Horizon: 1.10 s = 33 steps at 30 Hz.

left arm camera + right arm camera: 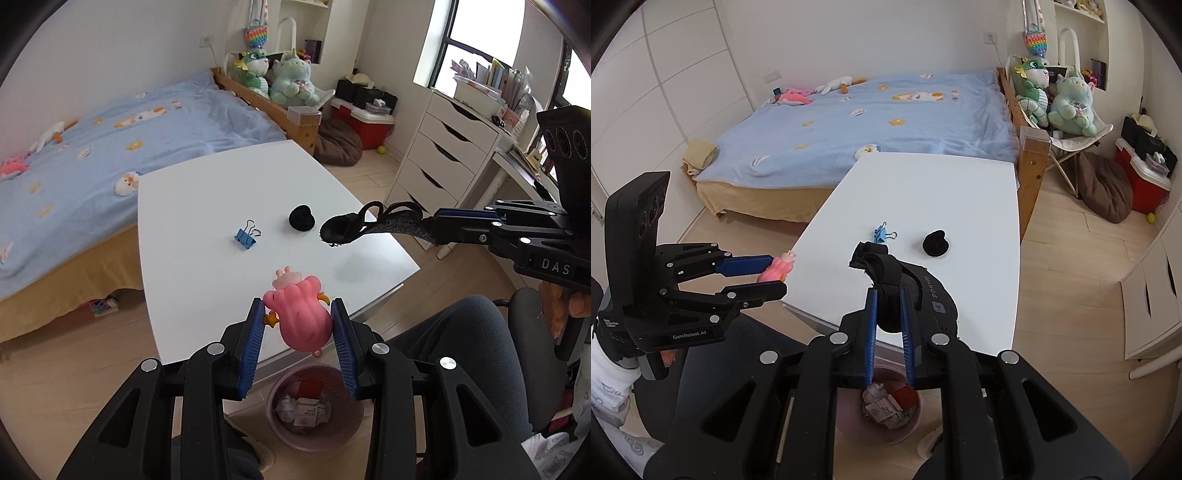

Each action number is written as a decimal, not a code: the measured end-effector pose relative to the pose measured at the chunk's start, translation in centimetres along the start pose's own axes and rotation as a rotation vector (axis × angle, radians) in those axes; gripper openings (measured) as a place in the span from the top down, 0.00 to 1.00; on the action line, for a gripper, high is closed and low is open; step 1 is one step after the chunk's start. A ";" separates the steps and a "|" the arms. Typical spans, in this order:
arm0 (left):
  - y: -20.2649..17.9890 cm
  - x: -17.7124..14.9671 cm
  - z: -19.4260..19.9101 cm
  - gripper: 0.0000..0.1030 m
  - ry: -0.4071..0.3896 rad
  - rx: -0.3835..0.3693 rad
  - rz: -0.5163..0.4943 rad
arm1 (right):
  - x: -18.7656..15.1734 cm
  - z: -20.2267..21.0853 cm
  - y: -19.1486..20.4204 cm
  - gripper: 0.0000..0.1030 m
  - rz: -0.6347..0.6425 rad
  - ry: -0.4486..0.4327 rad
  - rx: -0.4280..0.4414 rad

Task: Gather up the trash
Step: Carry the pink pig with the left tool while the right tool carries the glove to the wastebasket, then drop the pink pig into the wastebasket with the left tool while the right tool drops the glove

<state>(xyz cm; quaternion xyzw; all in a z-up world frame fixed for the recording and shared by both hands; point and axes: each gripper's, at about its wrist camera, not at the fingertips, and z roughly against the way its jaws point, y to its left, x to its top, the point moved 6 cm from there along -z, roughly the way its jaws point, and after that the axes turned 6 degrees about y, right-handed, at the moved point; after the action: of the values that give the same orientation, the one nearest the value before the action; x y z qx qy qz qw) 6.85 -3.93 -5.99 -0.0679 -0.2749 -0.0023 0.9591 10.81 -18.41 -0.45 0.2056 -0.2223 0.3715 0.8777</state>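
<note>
So nearest, under the near edge of the white surface (207,206), there's a pink trash bin (317,435) on the floor with crumpled paper and a small box in it. Just above that edge, the left claw (298,310) is clamped on a pink toy figure (301,314), and the right claw (888,295) is clenched on a black strap thing (886,269). Farther in on the surface sit a blue binder clip (245,234) and a black round lump (302,218), a little apart. Beyond the surface is the blue bed (92,136).
</note>
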 end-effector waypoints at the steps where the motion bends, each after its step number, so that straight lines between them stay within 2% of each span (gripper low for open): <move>1: -0.1 -0.2 0.3 0.65 -0.005 -0.003 -0.001 | -0.3 0.3 0.3 0.88 0.006 -0.003 0.001; 11: -1.8 -2.8 1.8 0.65 -0.017 -0.030 -0.010 | -3.2 2.9 2.3 0.88 0.010 -0.023 0.022; 21: -3.5 -5.3 0.9 0.65 0.015 -0.059 -0.015 | -6.2 2.3 2.8 0.88 -0.010 0.020 0.036; 30: -4.4 -5.9 0.7 0.63 0.030 -0.076 -0.035 | -6.9 2.5 2.8 0.88 -0.019 0.024 0.039; 31: -4.5 -5.8 0.6 0.61 0.031 -0.083 -0.035 | -7.0 2.5 2.8 0.88 -0.020 0.025 0.039; 32: -4.5 -5.9 0.6 0.46 0.032 -0.086 -0.034 | -7.0 2.5 2.8 0.88 -0.020 0.025 0.039; 33: -4.5 -5.9 0.6 0.35 0.028 -0.086 -0.031 | -6.9 2.5 2.7 0.88 -0.021 0.026 0.040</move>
<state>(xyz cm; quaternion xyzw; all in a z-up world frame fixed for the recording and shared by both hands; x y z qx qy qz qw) 1.39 -8.51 -8.02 -0.1047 -0.2622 -0.0298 0.9588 3.87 -21.82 -1.64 0.2204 -0.2013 0.3693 0.8801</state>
